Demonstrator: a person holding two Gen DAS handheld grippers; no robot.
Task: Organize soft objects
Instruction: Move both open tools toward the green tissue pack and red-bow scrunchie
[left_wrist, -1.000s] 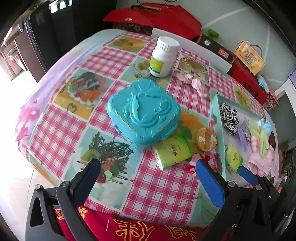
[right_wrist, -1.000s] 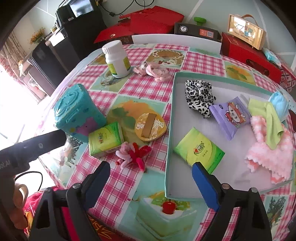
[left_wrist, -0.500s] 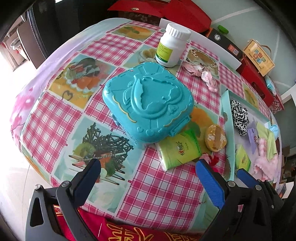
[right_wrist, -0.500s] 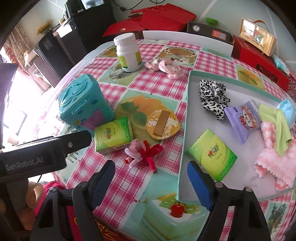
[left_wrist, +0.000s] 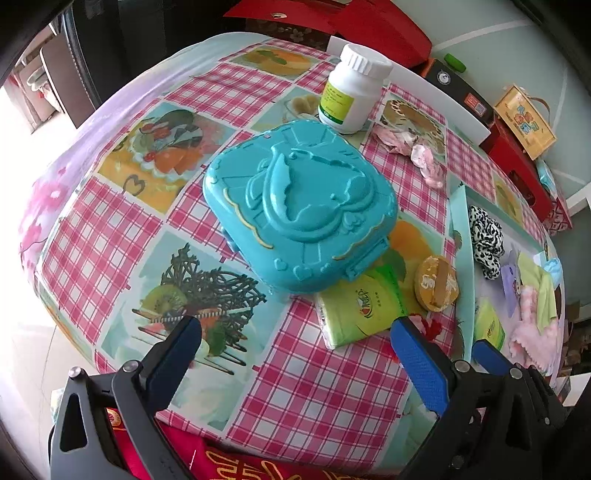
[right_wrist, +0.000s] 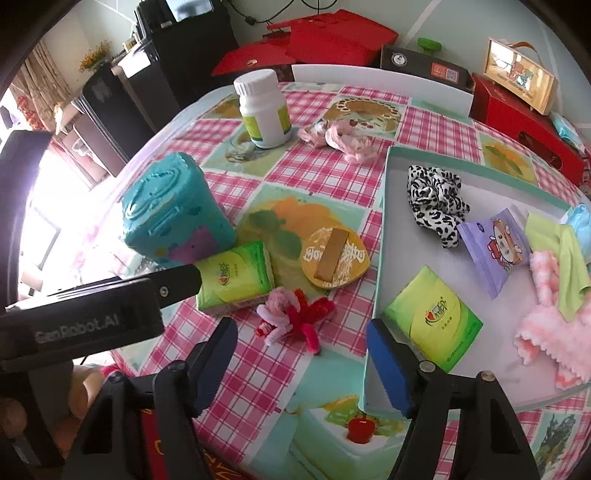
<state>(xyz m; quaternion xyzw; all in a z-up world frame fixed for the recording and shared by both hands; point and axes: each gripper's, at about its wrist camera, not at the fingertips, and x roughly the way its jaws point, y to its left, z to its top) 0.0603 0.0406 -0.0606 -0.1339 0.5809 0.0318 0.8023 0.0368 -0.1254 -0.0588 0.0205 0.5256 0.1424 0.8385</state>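
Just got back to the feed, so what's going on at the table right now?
A person holds a gripper in each hand over the table, sorting soft things into the tray. Neither grips anything. The right gripper hangs above the pink and red hair tie, its jaws closing with nothing between them yet. The left gripper is open near the teal plastic case. One green tissue pack already lies in the tray; another green tissue pack and a pink scrunchie remain on the tablecloth.

tissue pack (right_wrist: 434, 318) in tray (right_wrist: 380, 236), bottle (right_wrist: 264, 109) behind
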